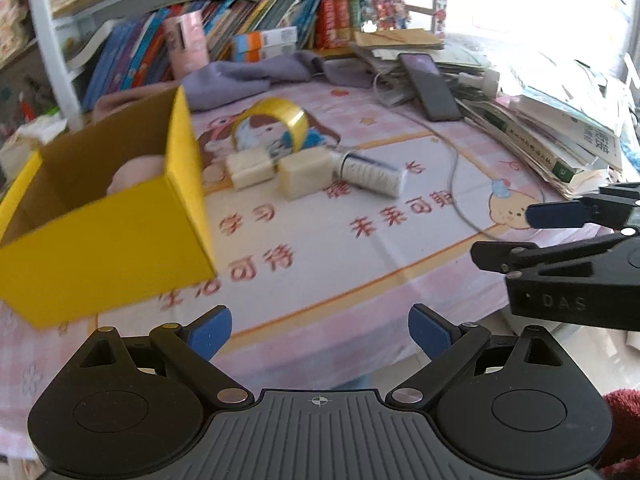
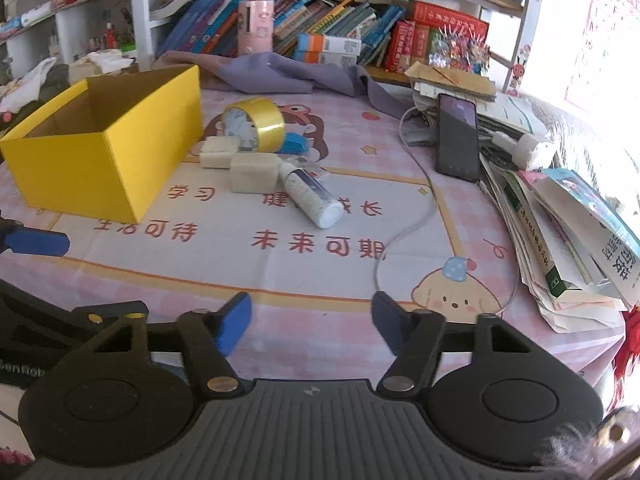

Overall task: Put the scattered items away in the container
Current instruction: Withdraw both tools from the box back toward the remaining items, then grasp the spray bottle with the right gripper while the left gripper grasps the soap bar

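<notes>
An open yellow cardboard box (image 1: 108, 240) (image 2: 100, 160) stands on the left of the pink printed tablecloth, with something pale pink (image 1: 136, 172) inside it. To its right lie a roll of yellow tape (image 1: 276, 120) (image 2: 260, 124), two cream blocks (image 1: 250, 168) (image 2: 254, 172), a white bottle on its side (image 1: 372, 174) (image 2: 314, 196) and a small blue item (image 2: 294, 144). My left gripper (image 1: 320, 332) hangs open over the cloth's near edge, beside the box's near corner. My right gripper (image 2: 312, 322) is open too, with nothing between its fingers, well short of the bottle.
A dark phone (image 2: 458, 136) leans on paper stacks at the back right, its white cable (image 2: 420, 216) trailing across the cloth. Books and booklets (image 2: 560, 220) pile up along the right edge. A purple cloth (image 2: 280, 72) and a bookshelf lie behind.
</notes>
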### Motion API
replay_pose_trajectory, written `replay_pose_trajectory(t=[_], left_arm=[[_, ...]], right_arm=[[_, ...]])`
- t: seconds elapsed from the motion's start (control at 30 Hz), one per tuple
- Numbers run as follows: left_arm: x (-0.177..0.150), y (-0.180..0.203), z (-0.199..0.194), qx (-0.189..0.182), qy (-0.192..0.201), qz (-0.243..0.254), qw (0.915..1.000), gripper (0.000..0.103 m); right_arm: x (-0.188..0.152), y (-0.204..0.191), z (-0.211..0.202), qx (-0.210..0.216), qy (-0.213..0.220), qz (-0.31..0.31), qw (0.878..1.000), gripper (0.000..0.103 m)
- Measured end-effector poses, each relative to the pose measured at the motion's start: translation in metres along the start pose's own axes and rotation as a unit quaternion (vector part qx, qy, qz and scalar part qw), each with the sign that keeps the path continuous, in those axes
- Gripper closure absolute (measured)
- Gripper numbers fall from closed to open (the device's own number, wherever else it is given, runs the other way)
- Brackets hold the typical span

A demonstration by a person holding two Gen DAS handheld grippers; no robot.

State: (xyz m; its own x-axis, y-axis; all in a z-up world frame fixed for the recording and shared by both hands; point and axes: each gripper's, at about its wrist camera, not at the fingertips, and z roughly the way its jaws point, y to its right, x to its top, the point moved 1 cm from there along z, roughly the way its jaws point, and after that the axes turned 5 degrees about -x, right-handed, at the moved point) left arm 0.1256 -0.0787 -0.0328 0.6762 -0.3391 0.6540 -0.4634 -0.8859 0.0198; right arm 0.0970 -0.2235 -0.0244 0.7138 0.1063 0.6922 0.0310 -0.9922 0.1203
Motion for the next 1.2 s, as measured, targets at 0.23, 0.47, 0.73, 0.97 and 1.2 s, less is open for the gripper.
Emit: replay_pose_trajectory(t=[0.23,0.47,0.73,0.97,1.2], left_arm=[[0.029,0.001,0.020,0.010,0.009,-0.001,0.9999,0.006],[0.054,0.000,0.043,0.025,0.001,-0.013,0.9996,0.006],[0.071,0.004,0.063,0.048,-0.022,-0.010,0.9985,0.006],[0.078,0.004,0.076,0.067,-0.046,-0.007,0.9967,0.006],[0.086,0.008,0.089,0.079,-0.059,-0.004,0.9951,0.006]], right_arm=[[0.023,0.014,0.024,0.019,-0.003,-0.006,1.000,0.045],[0.052,0.031,0.053,0.042,-0.007,-0.015,0.999,0.046],[0.080,0.035,0.092,0.104,-0.028,-0.043,0.993,0.054],[0.103,0.023,0.132,0.142,-0.055,-0.076,0.985,0.055],[0.111,0.013,0.172,0.160,-0.084,-0.097,0.979,0.055]])
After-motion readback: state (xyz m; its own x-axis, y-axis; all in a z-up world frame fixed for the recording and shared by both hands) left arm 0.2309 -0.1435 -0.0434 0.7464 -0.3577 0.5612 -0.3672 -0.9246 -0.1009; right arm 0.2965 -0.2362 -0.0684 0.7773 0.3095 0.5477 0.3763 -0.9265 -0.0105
